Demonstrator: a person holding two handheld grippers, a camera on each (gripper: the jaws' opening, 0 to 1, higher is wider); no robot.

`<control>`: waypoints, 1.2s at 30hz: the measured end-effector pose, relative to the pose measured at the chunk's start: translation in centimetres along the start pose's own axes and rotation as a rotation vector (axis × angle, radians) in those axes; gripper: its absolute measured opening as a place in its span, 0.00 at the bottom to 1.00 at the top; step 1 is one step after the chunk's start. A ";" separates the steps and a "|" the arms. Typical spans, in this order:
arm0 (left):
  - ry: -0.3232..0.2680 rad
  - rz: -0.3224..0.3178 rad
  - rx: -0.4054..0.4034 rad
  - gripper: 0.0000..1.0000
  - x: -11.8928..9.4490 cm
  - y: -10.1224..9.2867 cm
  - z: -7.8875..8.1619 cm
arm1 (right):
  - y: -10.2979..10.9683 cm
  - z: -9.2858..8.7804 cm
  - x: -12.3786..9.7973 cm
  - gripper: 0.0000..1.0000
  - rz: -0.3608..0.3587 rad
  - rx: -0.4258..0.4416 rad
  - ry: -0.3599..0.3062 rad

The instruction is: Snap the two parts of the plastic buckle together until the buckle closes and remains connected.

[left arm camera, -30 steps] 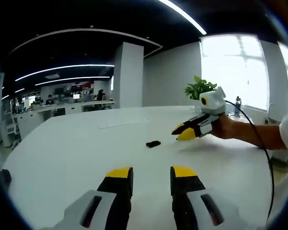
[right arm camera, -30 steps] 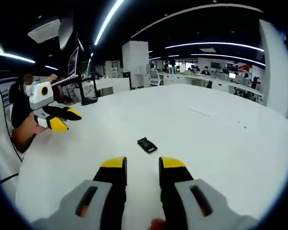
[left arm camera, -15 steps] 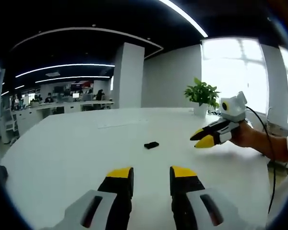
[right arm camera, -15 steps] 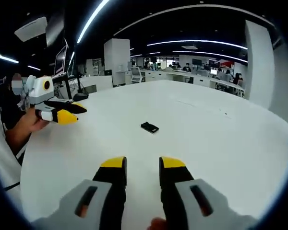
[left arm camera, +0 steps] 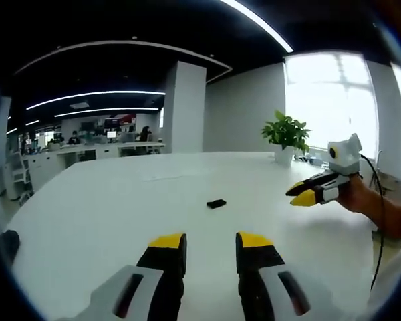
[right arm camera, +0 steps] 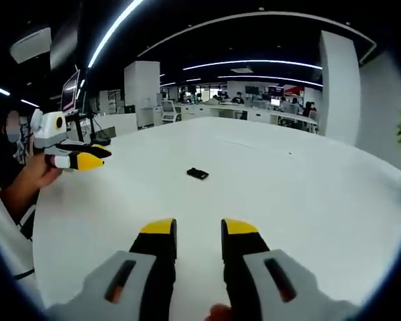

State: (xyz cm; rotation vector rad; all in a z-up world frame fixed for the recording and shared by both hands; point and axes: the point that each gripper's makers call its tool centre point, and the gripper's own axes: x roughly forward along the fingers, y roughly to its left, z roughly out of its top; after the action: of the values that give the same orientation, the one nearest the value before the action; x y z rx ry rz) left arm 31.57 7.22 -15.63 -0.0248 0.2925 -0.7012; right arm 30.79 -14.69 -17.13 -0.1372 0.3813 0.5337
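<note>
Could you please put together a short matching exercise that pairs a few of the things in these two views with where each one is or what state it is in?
Things:
1. buckle
2. potted plant
3. left gripper
4. right gripper

Places or states:
A. jaws open and empty, a yellow-tipped gripper at the left of its own view
B. lying alone on the white table
C. jaws open and empty, a yellow-tipped gripper at the right of its own view
D. standing near the bright window

Pairs: 1-B, 2-D, 3-C, 4-A
</note>
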 end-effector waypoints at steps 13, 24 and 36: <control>-0.007 0.048 -0.021 0.28 -2.9 0.6 -0.3 | 0.7 -1.5 -5.1 0.27 -0.085 0.072 -0.021; 0.007 0.078 -0.023 0.30 -4.1 0.6 -0.8 | 1.5 -1.5 -7.1 0.28 -0.115 0.097 -0.041; 0.020 0.113 -0.006 0.30 -4.6 0.6 -1.3 | 1.9 -1.6 -6.9 0.31 -0.115 0.082 -0.023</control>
State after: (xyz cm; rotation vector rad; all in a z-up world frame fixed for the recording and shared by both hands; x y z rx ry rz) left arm 28.27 10.78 -15.74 -0.0063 0.3127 -0.5883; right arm 23.83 -16.70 -16.00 -0.0731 0.3704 0.4049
